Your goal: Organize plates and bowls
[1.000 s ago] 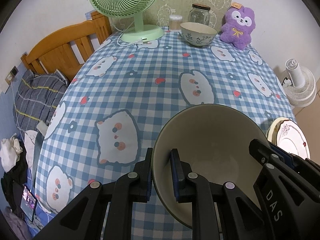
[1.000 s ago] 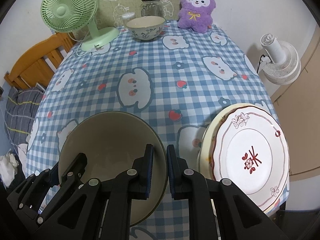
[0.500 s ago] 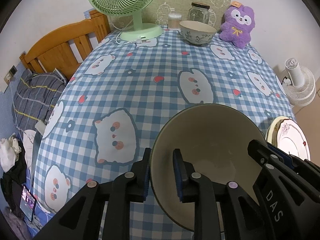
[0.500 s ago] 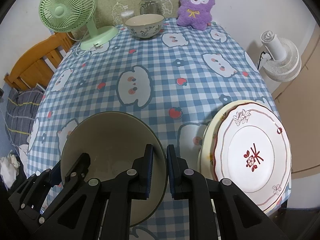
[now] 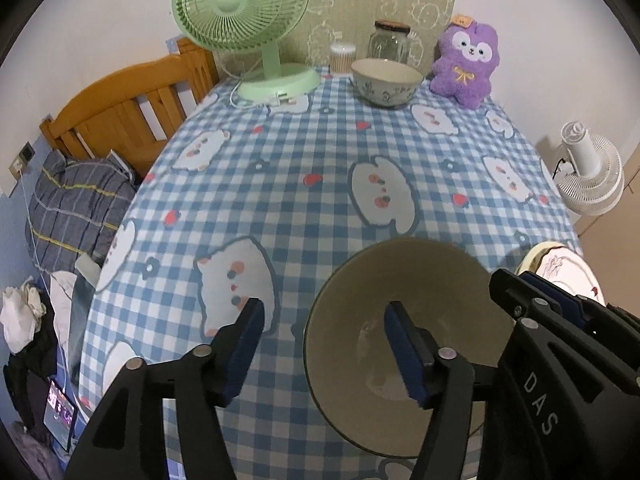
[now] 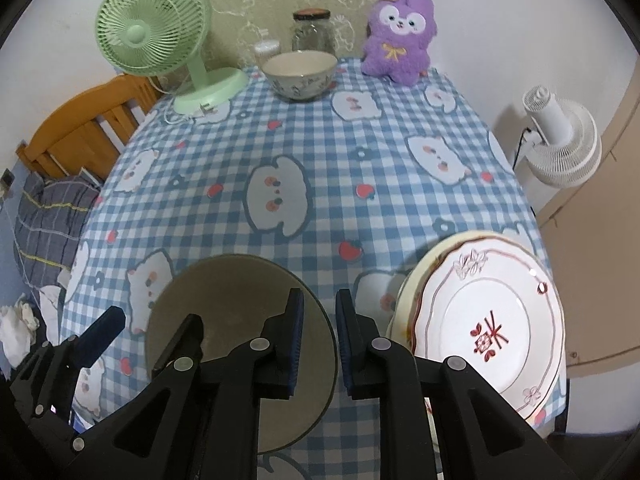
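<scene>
A large cream bowl (image 5: 420, 300) sits on the checked tablecloth (image 5: 320, 168) at the table's near edge as both grippers let go — the left gripper (image 5: 324, 344) opening wide, its pads clear of the rim they straddle, the right gripper (image 6: 319, 336) parting narrowly over the opposite rim, touching nothing. Stacked plates (image 6: 492, 328) lie just beside it; a smaller patterned bowl (image 5: 387, 82) stands at the far end by a green fan (image 5: 244, 20)

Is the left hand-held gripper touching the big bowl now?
Apart. In the left wrist view the left hand-held gripper has its opening jaws straddling the rim of the big bowl, with tablecloth visible between the outer pad and the rim.
</scene>
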The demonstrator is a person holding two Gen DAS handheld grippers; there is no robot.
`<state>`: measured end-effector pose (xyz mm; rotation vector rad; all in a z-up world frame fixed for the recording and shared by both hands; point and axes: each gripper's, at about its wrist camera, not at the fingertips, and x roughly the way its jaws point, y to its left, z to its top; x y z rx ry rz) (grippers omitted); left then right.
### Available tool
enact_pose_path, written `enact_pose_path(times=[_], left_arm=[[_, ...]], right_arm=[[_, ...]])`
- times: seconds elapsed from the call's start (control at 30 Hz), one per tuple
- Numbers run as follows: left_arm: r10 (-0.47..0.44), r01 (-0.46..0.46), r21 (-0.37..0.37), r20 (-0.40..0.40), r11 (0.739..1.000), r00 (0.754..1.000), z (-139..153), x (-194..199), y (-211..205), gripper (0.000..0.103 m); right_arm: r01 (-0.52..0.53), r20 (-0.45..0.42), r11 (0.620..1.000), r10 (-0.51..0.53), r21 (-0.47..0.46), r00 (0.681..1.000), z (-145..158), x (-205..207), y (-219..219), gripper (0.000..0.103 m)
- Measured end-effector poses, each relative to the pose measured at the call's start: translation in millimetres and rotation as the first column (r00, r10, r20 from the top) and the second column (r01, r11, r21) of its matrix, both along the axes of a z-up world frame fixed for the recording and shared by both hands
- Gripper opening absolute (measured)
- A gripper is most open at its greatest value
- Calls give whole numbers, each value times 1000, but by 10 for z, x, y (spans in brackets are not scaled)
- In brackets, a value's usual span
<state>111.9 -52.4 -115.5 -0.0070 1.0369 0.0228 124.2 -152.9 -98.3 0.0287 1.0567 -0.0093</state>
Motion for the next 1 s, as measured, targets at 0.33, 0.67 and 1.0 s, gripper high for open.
enact_pose_path(times=[0.33,0.67,1.0], left_arm=[[3,-4,10,93,1000,996,436,7,1,74],[-14,11,18,197,1000,980,1025,45,-23,86],[-44,43,9,258,999,965,1434,303,44,90]], right_arm=[[8,122,1000,-6,-12,992,532,-41,-88,71],[-4,230,1000,5,-7,973,1151,4,-83,82],[50,273,998,-41,-27,961,1553,252,-16,85]])
